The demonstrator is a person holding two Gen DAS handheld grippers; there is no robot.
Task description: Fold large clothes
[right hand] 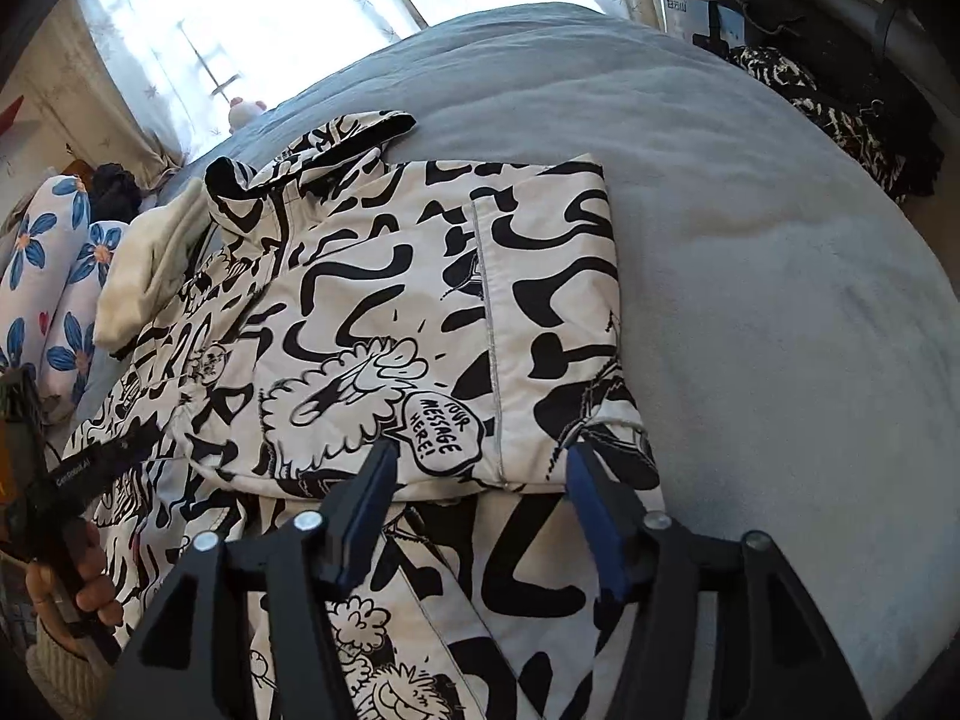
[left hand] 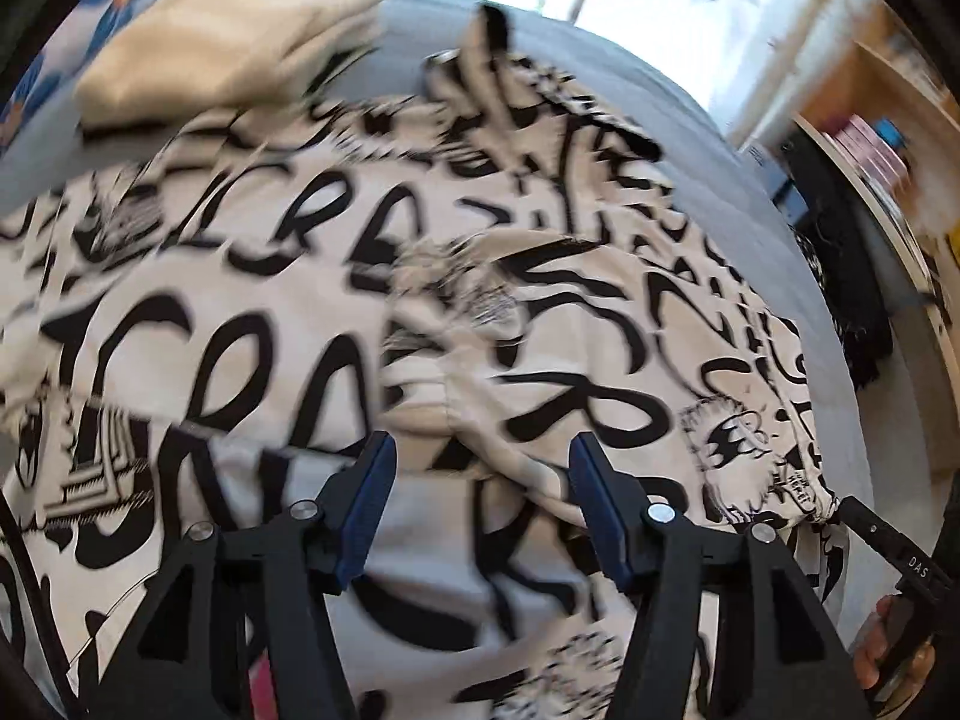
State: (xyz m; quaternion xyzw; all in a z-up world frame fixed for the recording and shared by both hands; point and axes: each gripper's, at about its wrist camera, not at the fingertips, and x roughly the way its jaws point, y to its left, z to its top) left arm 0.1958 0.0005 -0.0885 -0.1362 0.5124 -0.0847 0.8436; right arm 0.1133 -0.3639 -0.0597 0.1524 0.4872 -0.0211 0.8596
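Observation:
A large white garment with black graffiti print (right hand: 432,300) lies on the grey-blue bed cover (right hand: 750,276), one part folded over with a straight right edge. My right gripper (right hand: 480,453) hovers open over the near edge of that fold, with nothing pinched between its blue pads. The left wrist view is blurred: the same garment (left hand: 420,300) fills it, rumpled, and my left gripper (left hand: 480,447) stands open above it with no cloth between the fingers. Each gripper appears at the edge of the other's view, held by a hand (right hand: 90,588).
A cream cloth (right hand: 150,264) lies at the garment's far left, next to flower-print pillows (right hand: 54,276). A dark black-and-white garment (right hand: 840,114) sits at the bed's far right edge. A curtained window (right hand: 252,30) is behind the bed; shelves (left hand: 870,150) stand to the right.

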